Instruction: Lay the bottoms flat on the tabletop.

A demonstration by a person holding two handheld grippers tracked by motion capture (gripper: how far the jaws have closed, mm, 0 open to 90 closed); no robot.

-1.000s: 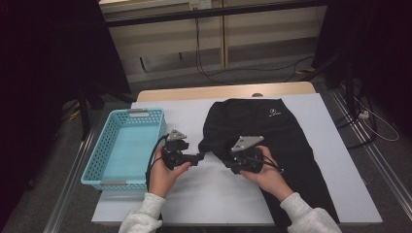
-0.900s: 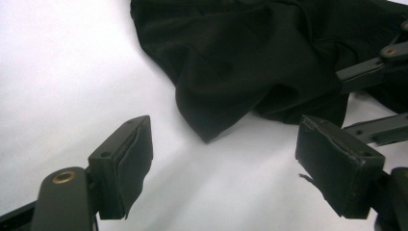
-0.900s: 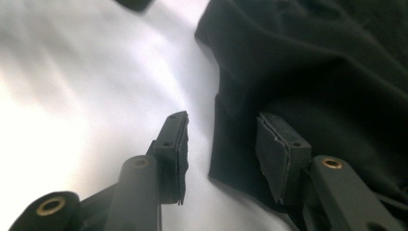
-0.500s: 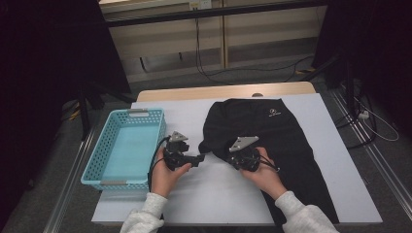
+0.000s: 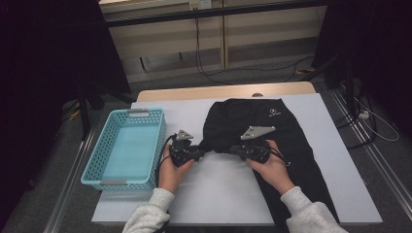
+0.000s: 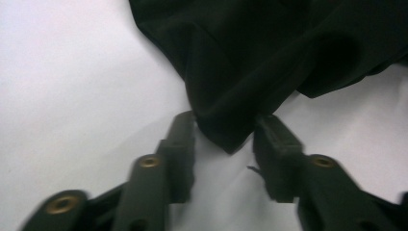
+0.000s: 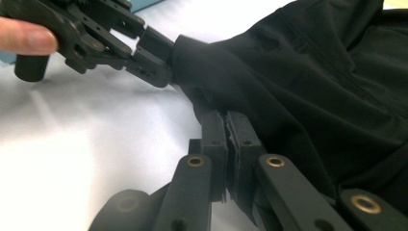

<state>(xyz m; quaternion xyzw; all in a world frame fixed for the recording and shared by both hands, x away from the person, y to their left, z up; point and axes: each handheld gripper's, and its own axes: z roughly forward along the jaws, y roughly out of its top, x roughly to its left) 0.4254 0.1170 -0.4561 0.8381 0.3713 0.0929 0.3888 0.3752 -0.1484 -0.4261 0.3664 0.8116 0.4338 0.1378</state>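
- Black garment (image 5: 272, 141) lies spread on the white table (image 5: 218, 194), right of the blue basket (image 5: 127, 148)
- Right gripper (image 7: 226, 126) has clamped shut on its near edge
- Left gripper (image 6: 223, 139) has just been closing, jaws either side of a fabric corner, not yet pinching
- Both hems nearly secured, so a lift or fold looks next

The black garment (image 5: 262, 124) is smooth, matt cloth; the turquoise basket (image 5: 127, 148) looks like perforated plastic, and the table (image 5: 218, 187) has a matt white top, possibly laminate.

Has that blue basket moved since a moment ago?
No. The blue basket sits in the same spot at the left edge of the white table.
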